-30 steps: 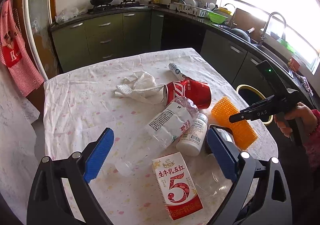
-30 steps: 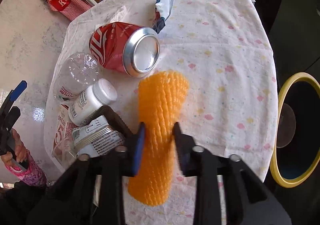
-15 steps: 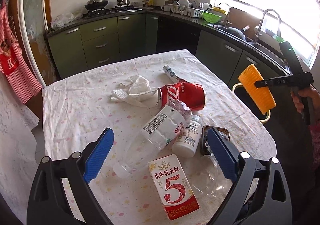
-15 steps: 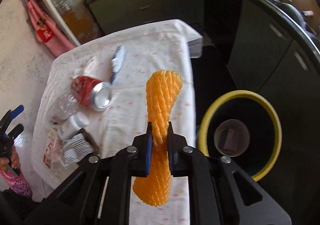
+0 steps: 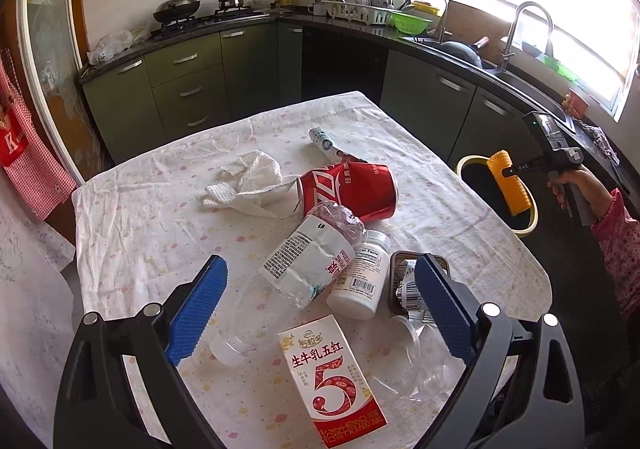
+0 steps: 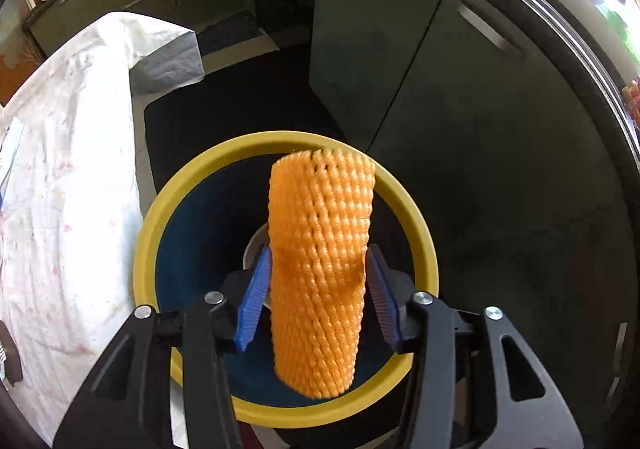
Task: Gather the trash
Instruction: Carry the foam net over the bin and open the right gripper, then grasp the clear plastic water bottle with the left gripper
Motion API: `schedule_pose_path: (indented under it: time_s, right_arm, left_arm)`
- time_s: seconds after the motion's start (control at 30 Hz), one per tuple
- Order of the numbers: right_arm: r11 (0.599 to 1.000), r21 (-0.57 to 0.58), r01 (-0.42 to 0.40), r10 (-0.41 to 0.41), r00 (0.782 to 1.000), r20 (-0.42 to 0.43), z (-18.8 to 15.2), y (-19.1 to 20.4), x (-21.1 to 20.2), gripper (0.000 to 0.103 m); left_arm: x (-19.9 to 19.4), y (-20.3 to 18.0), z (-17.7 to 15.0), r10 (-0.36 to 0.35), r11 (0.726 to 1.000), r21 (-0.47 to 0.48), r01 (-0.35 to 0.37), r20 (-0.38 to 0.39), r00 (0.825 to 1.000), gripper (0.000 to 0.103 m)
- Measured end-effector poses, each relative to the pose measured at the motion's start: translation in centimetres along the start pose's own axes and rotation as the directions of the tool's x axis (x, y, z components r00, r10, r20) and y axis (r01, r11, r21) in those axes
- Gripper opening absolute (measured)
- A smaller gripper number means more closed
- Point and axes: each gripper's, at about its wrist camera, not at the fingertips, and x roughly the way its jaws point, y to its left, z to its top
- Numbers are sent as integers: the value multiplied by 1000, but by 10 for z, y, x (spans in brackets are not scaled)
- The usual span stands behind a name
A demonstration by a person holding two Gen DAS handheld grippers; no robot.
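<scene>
The right tool [image 6: 318, 295] hangs directly above the yellow-rimmed bin [image 6: 416, 217], its pads spread beside the orange foam net [image 6: 320, 249], which stands upright; grip uncertain. The left tool [image 5: 316, 309] gapes empty over the surface [image 5: 132, 229].

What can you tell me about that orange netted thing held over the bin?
The orange foam net sleeve is a soft, ribbed mesh tube, the kind wrapped around fruit. It stands roughly upright between the blue pads of the right gripper, whose jaws have spread so it looks barely gripped, if at all. Directly below is the yellow-rimmed bin, beside the table.
</scene>
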Motion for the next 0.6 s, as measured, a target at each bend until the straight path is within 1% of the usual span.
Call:
schedule_pose_path:
  time_s: [0.07, 0.23, 0.33, 0.43, 0.5, 0.6]
  right_arm:
    - [1000, 14, -26, 26, 1000, -2, -2, -2, 0, 48]
    - [997, -14, -71, 71, 997, 12, -7, 4, -13, 52]
    - [997, -11, -76, 76, 997, 25, -8, 5, -18, 52]
    - [993, -10, -115, 116, 993, 36, -14, 9, -25, 55]
    - [991, -28, -128, 129, 991, 36, -16, 16, -26, 56]
    - [989, -55, -135, 137, 990, 29, -21, 25, -31, 56]
  left_arm:
    - [1, -3, -1, -4, 1000, 13, 4, -5, 1000, 93]
    - [6, -7, -4, -10, 999, 45, 11, -23, 1000, 94]
    - [10, -9, -5, -20, 998, 62, 22, -33, 999, 94]
    - [16, -9, -6, -52, 995, 86, 56, -45, 998, 94]
    - [23, -8, -5, -86, 989, 114, 92, -57, 995, 94]
    - [35, -5, -1, -137, 971, 187, 149, -76, 988, 93]
